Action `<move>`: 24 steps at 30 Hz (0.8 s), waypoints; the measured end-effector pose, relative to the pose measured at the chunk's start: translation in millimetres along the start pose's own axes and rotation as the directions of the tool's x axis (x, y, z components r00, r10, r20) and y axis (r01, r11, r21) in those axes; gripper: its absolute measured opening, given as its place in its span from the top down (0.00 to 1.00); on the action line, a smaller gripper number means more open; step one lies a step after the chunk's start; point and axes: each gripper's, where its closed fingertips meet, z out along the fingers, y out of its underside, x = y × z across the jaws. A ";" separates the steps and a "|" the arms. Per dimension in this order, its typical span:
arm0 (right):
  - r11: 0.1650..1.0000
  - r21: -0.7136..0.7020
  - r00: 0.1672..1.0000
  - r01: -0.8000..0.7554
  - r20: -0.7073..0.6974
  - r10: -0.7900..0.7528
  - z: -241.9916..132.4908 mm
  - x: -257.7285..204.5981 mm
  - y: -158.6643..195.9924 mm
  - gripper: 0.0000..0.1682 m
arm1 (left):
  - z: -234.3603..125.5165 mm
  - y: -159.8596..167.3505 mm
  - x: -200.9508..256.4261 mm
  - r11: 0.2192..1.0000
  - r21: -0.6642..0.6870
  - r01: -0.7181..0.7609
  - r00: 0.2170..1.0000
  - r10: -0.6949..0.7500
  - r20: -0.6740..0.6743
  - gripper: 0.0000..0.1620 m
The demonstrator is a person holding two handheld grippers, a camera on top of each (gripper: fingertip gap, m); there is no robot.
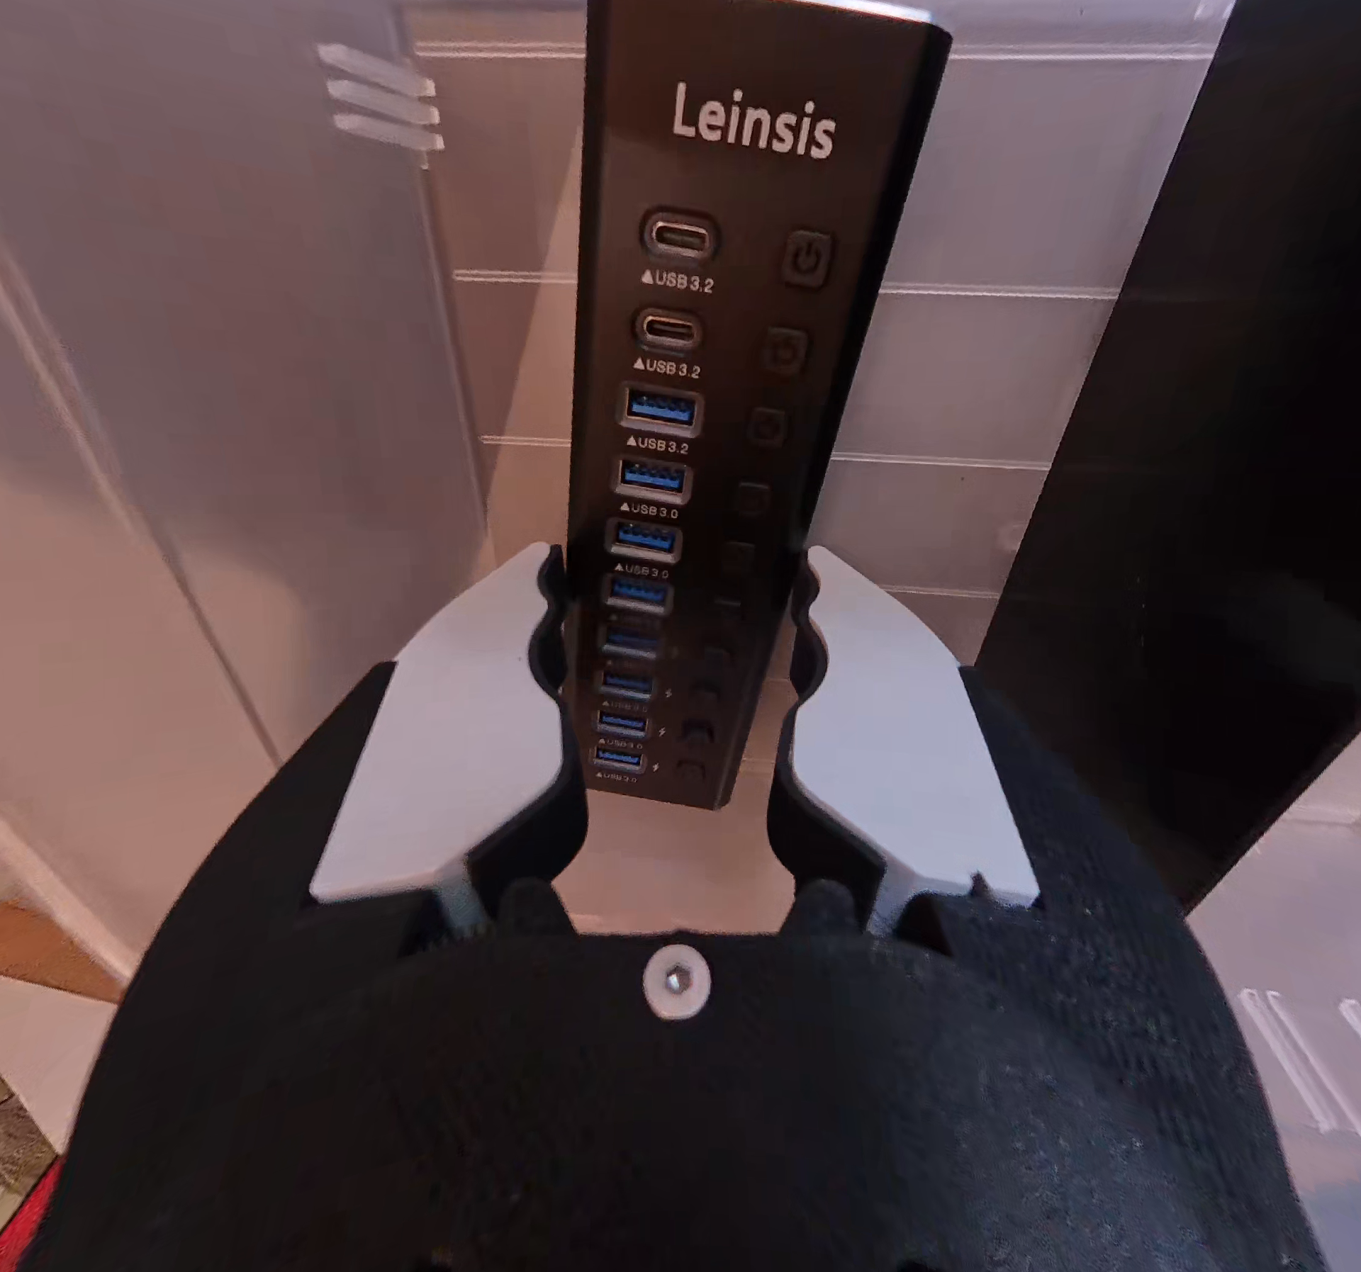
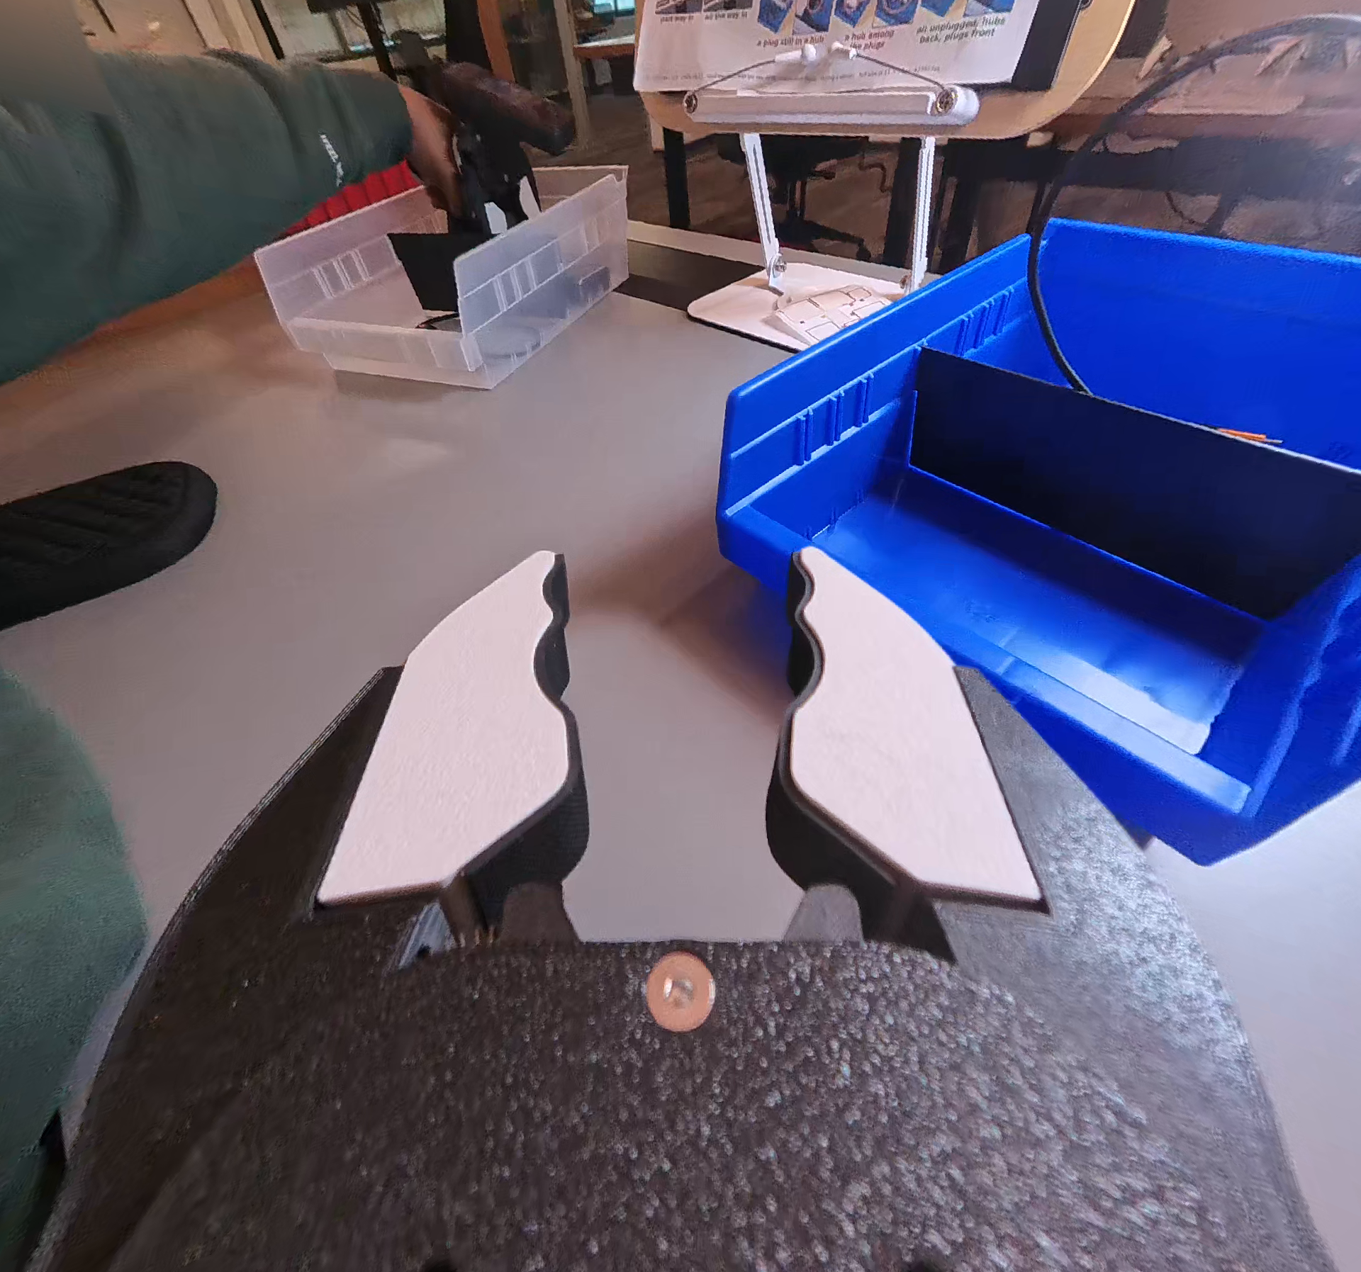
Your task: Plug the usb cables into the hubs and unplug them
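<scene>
The left gripper [image 1: 677,618] pinches the tall black multi-port USB hub [image 1: 744,353] inside the far clear plastic bin [image 2: 442,294]; lift it straight, clear of the black divider. The right gripper [image 2: 677,618] hangs spread and empty near the blue bin [image 2: 810,427]

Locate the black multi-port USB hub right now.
In the left wrist view, the black multi-port USB hub sits between the left claw's fingers, inside the clear plastic bin, with a black divider panel to its right.
</scene>
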 end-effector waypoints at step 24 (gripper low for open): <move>0.974 0.164 0.903 0.155 0.376 -0.207 102.7 -137.0 -65.7 0.57 | -217.6 -166.7 337.4 0.285 0.949 -0.137 0.980 0.182 0.087 0.64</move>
